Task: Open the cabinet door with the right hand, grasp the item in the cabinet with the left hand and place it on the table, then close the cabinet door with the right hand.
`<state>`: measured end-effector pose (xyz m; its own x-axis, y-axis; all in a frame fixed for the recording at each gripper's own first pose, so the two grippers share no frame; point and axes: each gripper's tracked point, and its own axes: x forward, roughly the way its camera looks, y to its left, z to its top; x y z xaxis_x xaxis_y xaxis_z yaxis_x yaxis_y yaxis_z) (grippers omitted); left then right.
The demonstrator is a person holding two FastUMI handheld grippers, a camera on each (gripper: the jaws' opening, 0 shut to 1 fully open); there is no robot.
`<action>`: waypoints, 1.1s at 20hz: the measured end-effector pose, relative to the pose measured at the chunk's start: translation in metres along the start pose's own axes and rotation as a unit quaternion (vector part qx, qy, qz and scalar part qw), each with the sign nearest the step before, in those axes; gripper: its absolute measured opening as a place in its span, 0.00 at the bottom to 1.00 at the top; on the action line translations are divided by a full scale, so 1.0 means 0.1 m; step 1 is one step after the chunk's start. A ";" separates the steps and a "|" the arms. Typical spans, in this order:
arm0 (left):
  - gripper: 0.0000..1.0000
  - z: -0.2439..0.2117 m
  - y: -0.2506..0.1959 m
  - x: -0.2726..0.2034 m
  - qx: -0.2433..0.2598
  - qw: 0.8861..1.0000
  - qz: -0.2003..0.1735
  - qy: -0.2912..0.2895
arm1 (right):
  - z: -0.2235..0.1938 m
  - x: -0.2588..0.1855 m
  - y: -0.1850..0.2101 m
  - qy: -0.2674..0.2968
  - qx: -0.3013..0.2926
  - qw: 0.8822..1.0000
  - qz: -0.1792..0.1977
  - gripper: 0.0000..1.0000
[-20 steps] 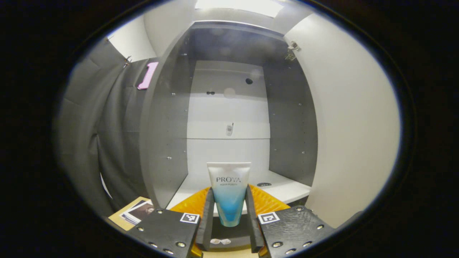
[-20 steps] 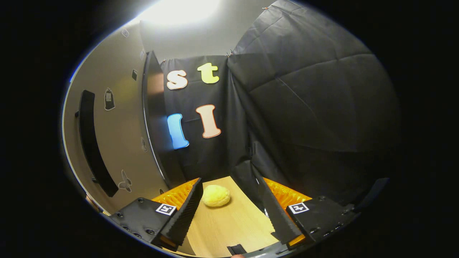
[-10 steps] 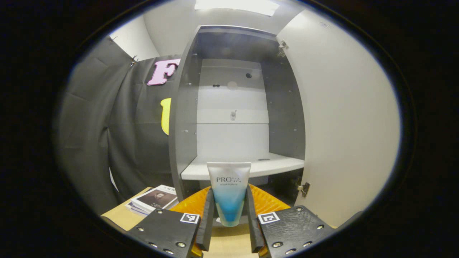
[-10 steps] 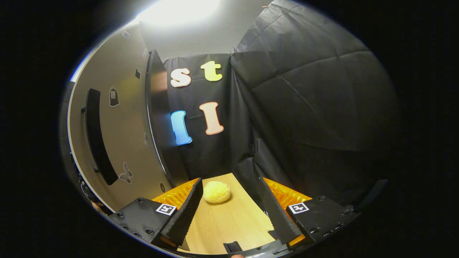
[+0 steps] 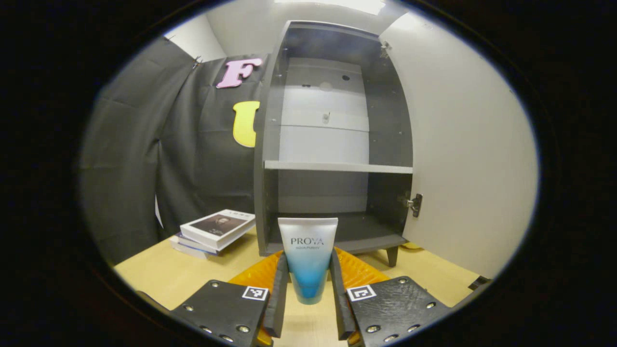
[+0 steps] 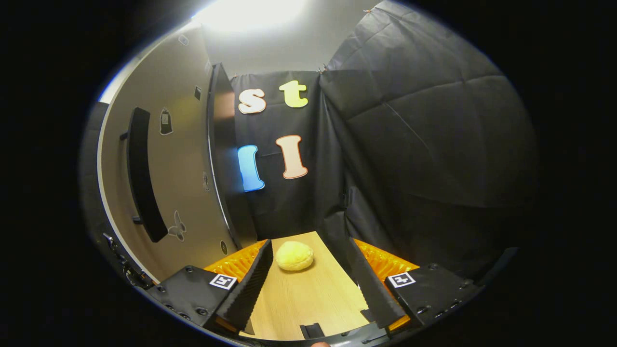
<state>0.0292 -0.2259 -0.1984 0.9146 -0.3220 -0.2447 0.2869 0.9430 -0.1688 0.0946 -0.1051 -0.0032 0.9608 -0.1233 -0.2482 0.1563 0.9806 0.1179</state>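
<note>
In the left gripper view my left gripper point(image 5: 308, 294) is shut on a white and blue tube point(image 5: 308, 255), held upright above the wooden table point(image 5: 164, 274). Beyond it stands the grey cabinet point(image 5: 332, 144), with a white shelf point(image 5: 337, 166) and bare compartments. Its white door point(image 5: 467, 154) is swung open to the right. In the right gripper view my right gripper point(image 6: 311, 284) is open with nothing between its fingers. The door point(image 6: 178, 159) with its long black handle point(image 6: 142, 193) stands to that gripper's left, apart from it.
A stack of books point(image 5: 214, 230) lies on the table left of the cabinet. A yellow bun-like object point(image 6: 294, 255) rests on the table point(image 6: 308, 299) ahead of the right gripper. Black cloth walls close in the left and right sides.
The left gripper has drawn back out of the cabinet and sunk lower with the tube; the shelf now sits higher and the table shows beneath. The right gripper has barely shifted.
</note>
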 end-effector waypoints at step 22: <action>0.48 -1.33 0.41 -0.54 0.009 0.994 0.081 0.073 | 0.06 -0.04 0.22 0.010 0.033 0.998 0.052 0.98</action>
<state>-0.0462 -0.1811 -0.3195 0.8981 -0.1731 -0.4044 0.1451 0.9844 -0.0992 0.0957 -0.0845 0.0066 0.9679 -0.0182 -0.2508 0.0717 0.9759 0.2059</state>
